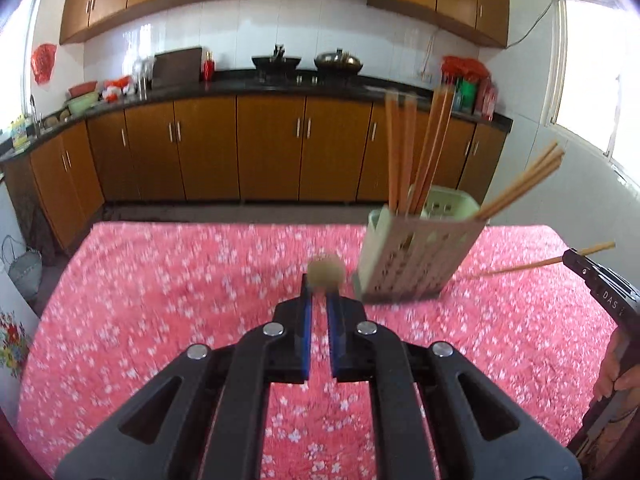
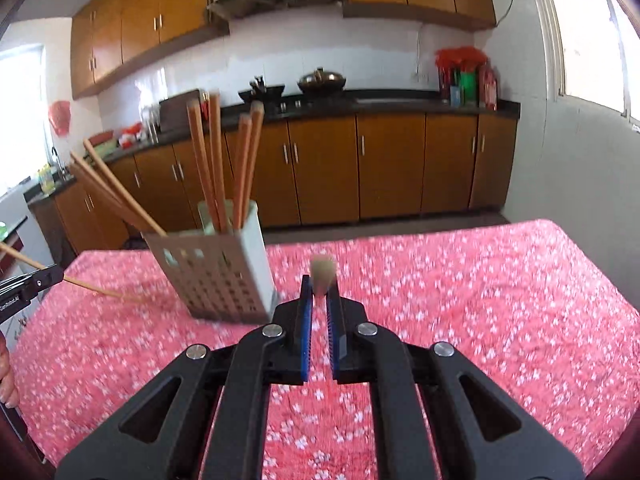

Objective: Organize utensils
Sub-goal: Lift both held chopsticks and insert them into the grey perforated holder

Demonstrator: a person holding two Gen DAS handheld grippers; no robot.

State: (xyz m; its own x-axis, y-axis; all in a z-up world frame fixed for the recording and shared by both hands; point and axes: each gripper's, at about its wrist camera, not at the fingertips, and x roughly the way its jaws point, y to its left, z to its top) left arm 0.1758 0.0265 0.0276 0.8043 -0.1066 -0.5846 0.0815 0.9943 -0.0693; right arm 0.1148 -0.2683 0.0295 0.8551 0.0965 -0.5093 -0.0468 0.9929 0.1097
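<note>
A pale green perforated utensil holder (image 1: pixel 412 256) stands on the pink flowered tablecloth (image 1: pixel 180 280) with several wooden chopsticks (image 1: pixel 400 148) sticking out. My left gripper (image 1: pixel 320 286) is shut on one chopstick, seen end-on (image 1: pixel 326 271), left of the holder. My right gripper (image 2: pixel 319 286) is shut on another chopstick, seen end-on (image 2: pixel 322 270), right of the holder (image 2: pixel 216 276). Each gripper shows in the other view with its chopstick: the right one (image 1: pixel 576 258), the left one (image 2: pixel 52 274).
The table's far edge (image 1: pixel 280 224) drops to the floor before brown kitchen cabinets (image 1: pixel 240 148). The counter holds woks, bottles and bowls. A window (image 1: pixel 592 72) is at the right. A person's hand (image 1: pixel 616 372) holds the right gripper.
</note>
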